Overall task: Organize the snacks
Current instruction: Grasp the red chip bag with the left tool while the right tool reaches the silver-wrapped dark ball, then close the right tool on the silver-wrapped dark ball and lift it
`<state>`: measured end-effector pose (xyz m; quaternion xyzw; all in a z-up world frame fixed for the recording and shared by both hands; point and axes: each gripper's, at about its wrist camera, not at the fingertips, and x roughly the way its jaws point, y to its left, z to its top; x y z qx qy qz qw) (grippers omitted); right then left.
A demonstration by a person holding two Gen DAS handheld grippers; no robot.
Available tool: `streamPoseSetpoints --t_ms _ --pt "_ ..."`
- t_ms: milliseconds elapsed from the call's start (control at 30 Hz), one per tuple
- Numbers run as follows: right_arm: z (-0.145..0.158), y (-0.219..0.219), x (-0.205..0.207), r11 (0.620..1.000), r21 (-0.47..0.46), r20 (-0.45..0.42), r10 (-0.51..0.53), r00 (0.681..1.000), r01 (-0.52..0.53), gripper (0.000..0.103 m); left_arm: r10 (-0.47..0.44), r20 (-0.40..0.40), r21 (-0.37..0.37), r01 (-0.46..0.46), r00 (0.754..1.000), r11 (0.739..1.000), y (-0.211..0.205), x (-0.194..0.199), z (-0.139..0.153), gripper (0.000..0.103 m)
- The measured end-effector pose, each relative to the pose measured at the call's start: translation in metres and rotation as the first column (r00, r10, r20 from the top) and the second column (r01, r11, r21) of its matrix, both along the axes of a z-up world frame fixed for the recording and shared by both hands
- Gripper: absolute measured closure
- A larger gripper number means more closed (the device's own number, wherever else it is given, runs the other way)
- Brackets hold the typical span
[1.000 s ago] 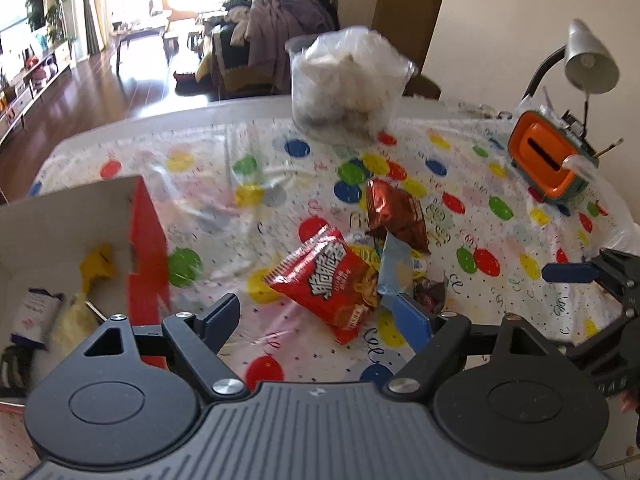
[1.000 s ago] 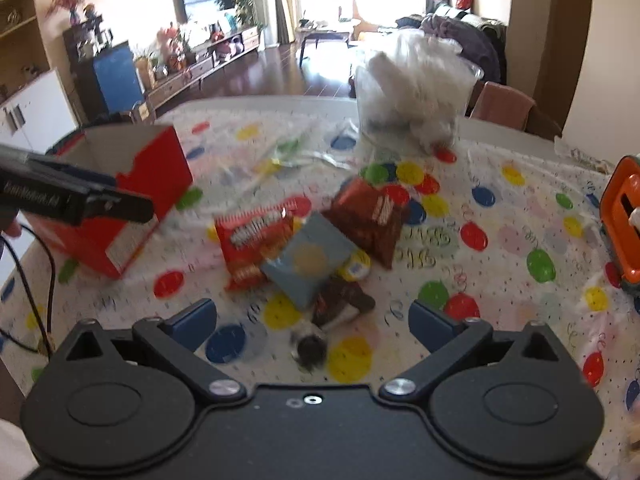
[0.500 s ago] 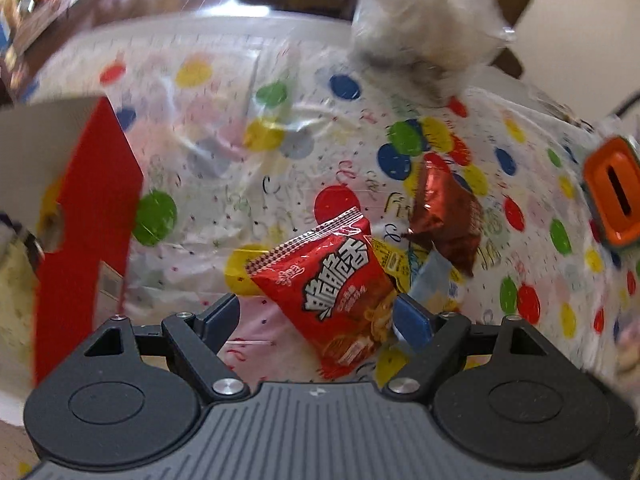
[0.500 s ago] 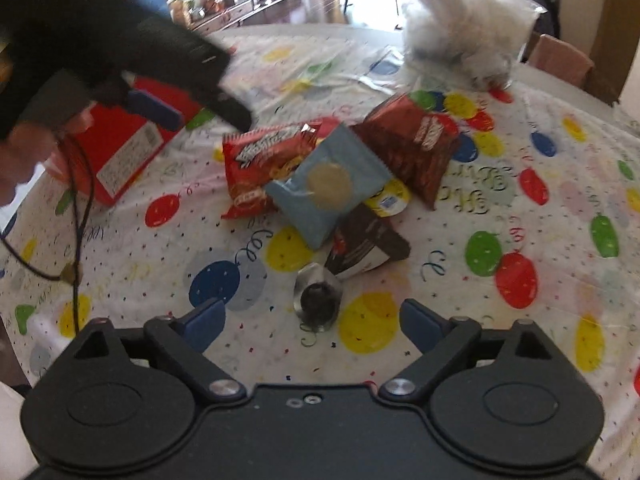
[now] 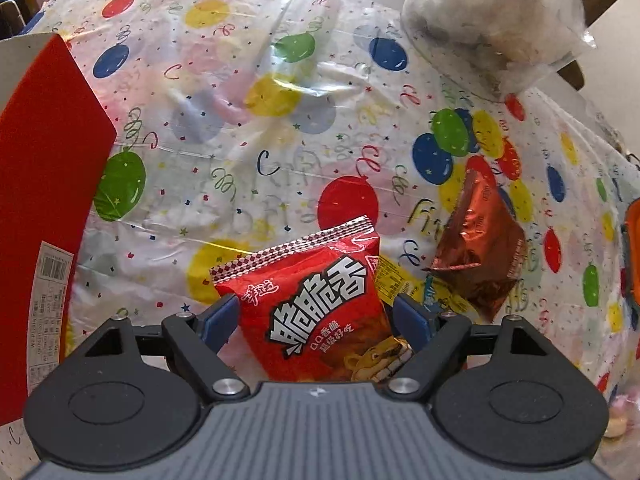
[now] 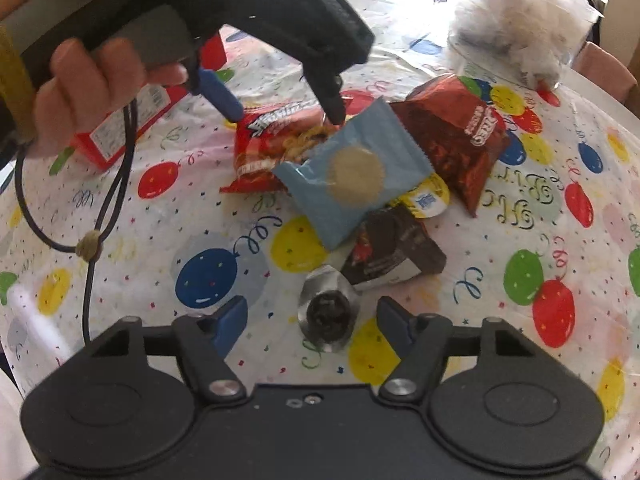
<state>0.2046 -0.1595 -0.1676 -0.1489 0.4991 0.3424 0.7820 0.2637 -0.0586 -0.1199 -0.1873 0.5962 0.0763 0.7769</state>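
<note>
**Both grippers low over the snack pile**

Balloon-print tabletop [image 5: 248,184] lies bare toward 11 o'clock. Left hand-held gripper [image 5: 316,320] is released, straddling the red bag [image 5: 320,304], its bottom hidden. Only the right view shows the right hand-held gripper [image 6: 312,320] closing around a clear-wrapped candy [image 6: 326,308], pads apart from it.

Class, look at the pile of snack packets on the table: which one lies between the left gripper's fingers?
The red packet with large white characters. It sits between the left gripper's blue pads, while the brown foil packet and light blue packet lie beside it.
</note>
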Motion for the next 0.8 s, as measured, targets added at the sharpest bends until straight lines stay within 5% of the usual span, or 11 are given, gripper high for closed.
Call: streamPoseSetpoints --t_ms 367,533,800 --pt "-0.003 0.003 -0.006 0.999 -0.031 0.082 0.046 0.996 -0.044 0.048 0.015 -0.044 0.022 -0.014 0.999 1.0 -0.001 -0.004 -0.011 0.017" --pt "-0.003 0.001 -0.004 0.999 -0.019 0.094 0.04 0.995 -0.038 0.064 -0.017 -0.044 0.014 0.017 0.999 1.0 -0.005 -0.009 -0.018 0.016" --pt "-0.001 -0.002 -0.005 1.0 -0.001 0.091 0.006 0.996 -0.006 0.072 -0.033 -0.003 0.005 0.033 0.999 0.999 -0.003 -0.02 -0.015 0.035"
